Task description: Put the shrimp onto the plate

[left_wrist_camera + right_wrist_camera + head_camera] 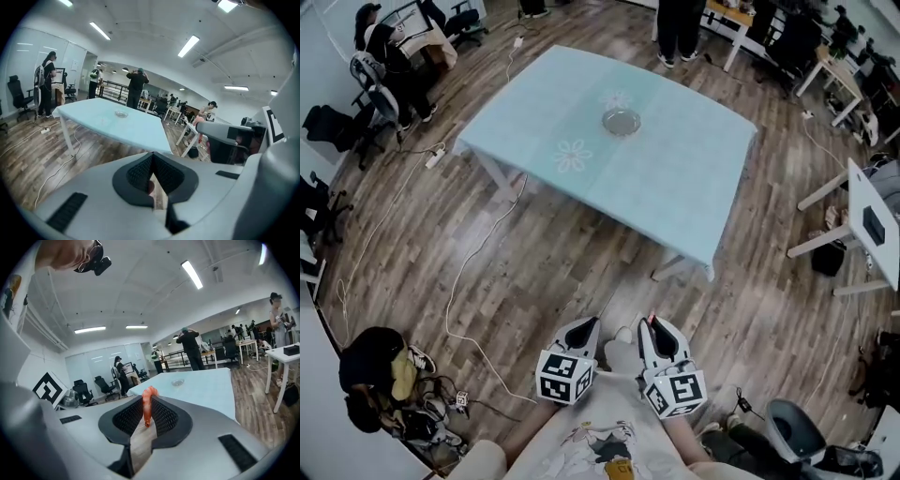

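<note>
Right gripper view is showing the right gripper (149,401) pinching an orange shrimp (146,408) upright between its jaws, while the left gripper (153,155) is keeping its jaws pressed together, both hanging close to the person's body, well apart from the plate (622,121) sitting on the pale blue table (675,187).

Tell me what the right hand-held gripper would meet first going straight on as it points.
Probably the light-blue table, around its plate; only open air shows before it. The right hand-held gripper, shut on the shrimp, aims there, though depth is unclear.
</note>
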Motion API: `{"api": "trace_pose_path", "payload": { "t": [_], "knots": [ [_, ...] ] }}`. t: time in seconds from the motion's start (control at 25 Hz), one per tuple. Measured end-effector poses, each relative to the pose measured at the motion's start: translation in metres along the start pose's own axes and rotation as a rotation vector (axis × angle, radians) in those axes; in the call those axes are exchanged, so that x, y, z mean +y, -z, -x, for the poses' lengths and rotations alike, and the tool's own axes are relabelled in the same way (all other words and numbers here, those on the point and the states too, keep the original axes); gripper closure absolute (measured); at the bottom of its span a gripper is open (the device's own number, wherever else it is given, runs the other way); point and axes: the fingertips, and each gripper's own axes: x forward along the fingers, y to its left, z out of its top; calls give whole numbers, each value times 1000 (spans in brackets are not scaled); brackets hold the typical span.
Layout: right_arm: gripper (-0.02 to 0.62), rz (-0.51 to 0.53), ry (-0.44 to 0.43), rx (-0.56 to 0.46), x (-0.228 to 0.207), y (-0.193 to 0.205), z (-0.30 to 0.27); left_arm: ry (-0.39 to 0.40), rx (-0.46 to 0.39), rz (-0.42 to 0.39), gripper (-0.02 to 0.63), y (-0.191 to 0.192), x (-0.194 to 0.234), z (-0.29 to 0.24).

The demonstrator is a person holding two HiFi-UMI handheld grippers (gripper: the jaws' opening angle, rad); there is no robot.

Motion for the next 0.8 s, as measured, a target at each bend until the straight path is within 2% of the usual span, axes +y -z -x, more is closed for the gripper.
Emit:
{"api": "trace_pose_path", "payload": {
  "t": [0.2, 0.36, 0.56, 0.8],
  "knots": [
    [523, 4, -56, -39, -15, -23, -8, -20, -58, -55, 600, -37, -20, -11],
    [523, 27, -79, -73, -35, -40, -11, -30, -86, -58, 600, -48, -36, -25],
    [523, 28, -79, -69, -59, -30, -11, -26, -71, -56, 600, -38, -52, -44],
    [523, 29, -60, -23, -76, -27, -25, 2, -41, -41, 600, -48, -45, -67]
  ]
}}
